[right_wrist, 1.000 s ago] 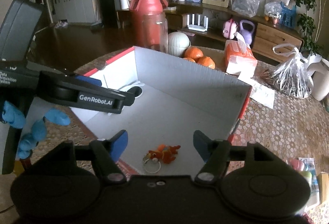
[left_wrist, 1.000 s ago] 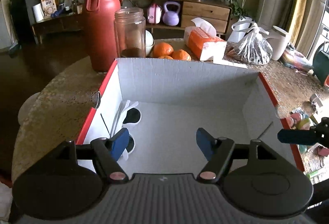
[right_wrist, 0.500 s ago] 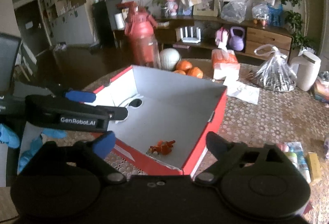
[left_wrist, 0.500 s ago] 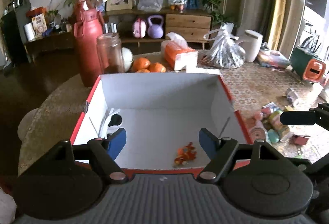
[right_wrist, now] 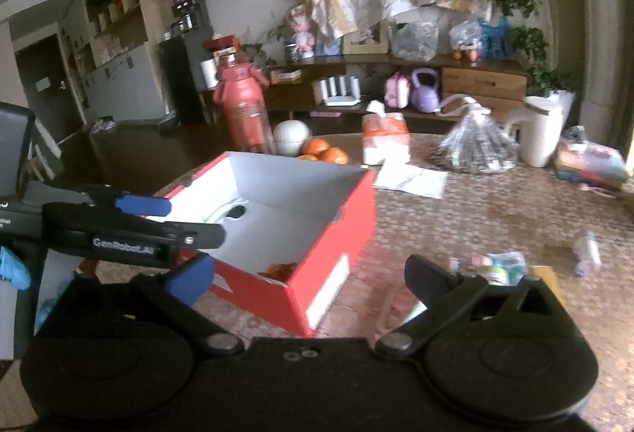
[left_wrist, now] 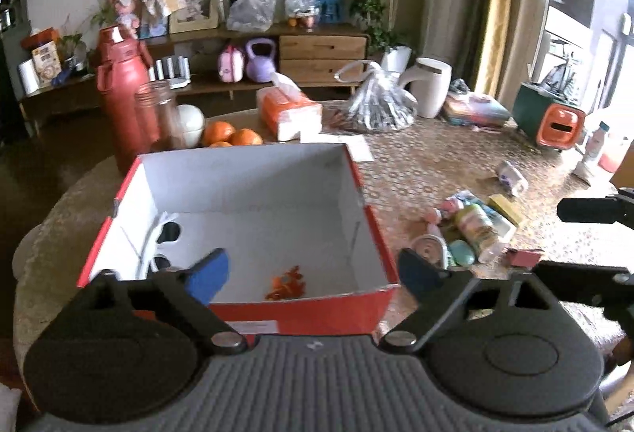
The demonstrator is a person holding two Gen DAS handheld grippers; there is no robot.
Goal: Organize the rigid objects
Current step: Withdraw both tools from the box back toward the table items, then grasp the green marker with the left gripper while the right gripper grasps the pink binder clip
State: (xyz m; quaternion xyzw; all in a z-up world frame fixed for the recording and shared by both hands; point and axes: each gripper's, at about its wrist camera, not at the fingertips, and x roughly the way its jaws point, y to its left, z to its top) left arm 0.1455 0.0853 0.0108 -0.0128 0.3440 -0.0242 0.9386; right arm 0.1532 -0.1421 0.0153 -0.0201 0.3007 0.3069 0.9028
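Left tool (left_wrist: pixel 313 275): jaws wide and have just been opening; nothing gripped. It hangs above the near edge of the box, blue pads (left_wrist: pixel 209 275) apart, one over the box's near left corner, the other just past its right side.
Right tool (right_wrist: pixel 309 275): jaws wide, have just been opening, empty. Sits to the right of the box, over the worktop; the box's near corner shows between its fingers.
Box (left_wrist: pixel 253 170): red outside, white inside, open top, on the worktop (left_wrist: pixel 436 162).
Toy (left_wrist: pixel 286 283): small orange thing, maybe a keychain charm (blurry), lying on the box floor near the front wall, right of centre. Touching neither tool.
Loose items (left_wrist: pixel 467 230): cluster of small bottles and packets on the worktop right of the box, apart from it.
Behind the box: red flask (left_wrist: pixel 121 103), clear jar (left_wrist: pixel 158 115), oranges (left_wrist: pixel 232 134), tissue pack (left_wrist: pixel 289 113), tied plastic bag (left_wrist: pixel 380 103), white jug (left_wrist: pixel 430 85).
Paper sheet (right_wrist: pixel 412 176): flat on the worktop past the box's far right corner.
Person: blue-gloved hand (right_wrist: pixel 14 267) at the left edge of the right view, by the left tool's body.
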